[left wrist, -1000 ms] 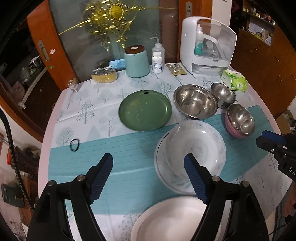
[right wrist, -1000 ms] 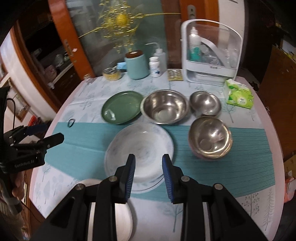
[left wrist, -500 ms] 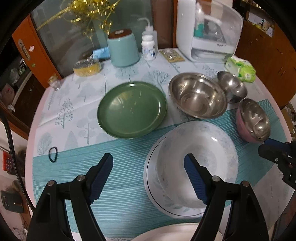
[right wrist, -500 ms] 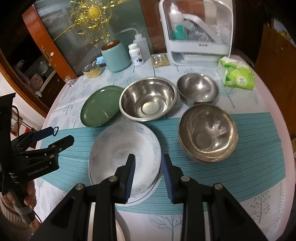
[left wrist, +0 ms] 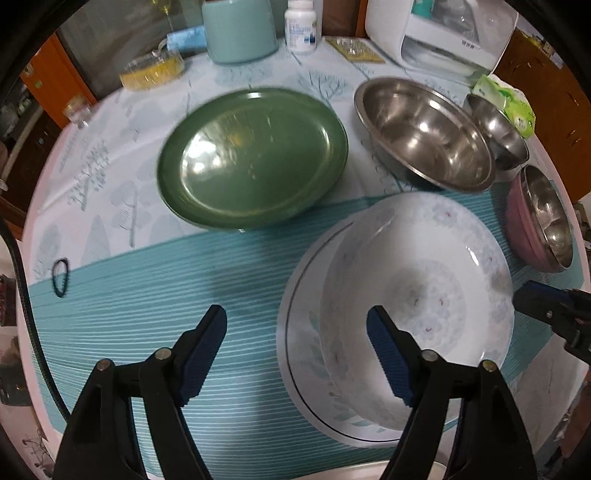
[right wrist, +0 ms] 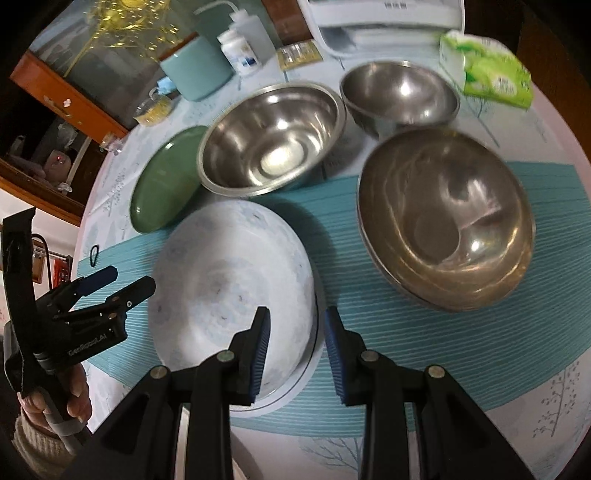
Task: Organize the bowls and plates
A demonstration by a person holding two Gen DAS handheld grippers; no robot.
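A white floral bowl (left wrist: pixel 417 280) sits on a white plate (left wrist: pixel 295 332) on the teal runner; it also shows in the right wrist view (right wrist: pixel 229 291). A green plate (left wrist: pixel 255 158) lies behind it. A large steel bowl (left wrist: pixel 424 133), a small steel bowl (left wrist: pixel 495 129) and a steel bowl nested in a pink bowl (left wrist: pixel 543 218) stand to the right. My left gripper (left wrist: pixel 295 350) is open, its right finger over the white bowl's near rim. My right gripper (right wrist: pixel 295 350) is open, its jaws on either side of the bowl's right rim.
A teal canister (left wrist: pixel 240 29), pill bottle (left wrist: pixel 301 26), yellow sponge dish (left wrist: pixel 153 70), white appliance (left wrist: pixel 443 33) and green tissue pack (left wrist: pixel 506 107) line the far edge. A black hair tie (left wrist: pixel 61 277) lies left. Another white plate's rim (left wrist: pixel 369 472) shows at the near edge.
Both grippers have moved forward and down toward the white bowl. The right gripper's jaws have opened a little and now flank the bowl's rim.
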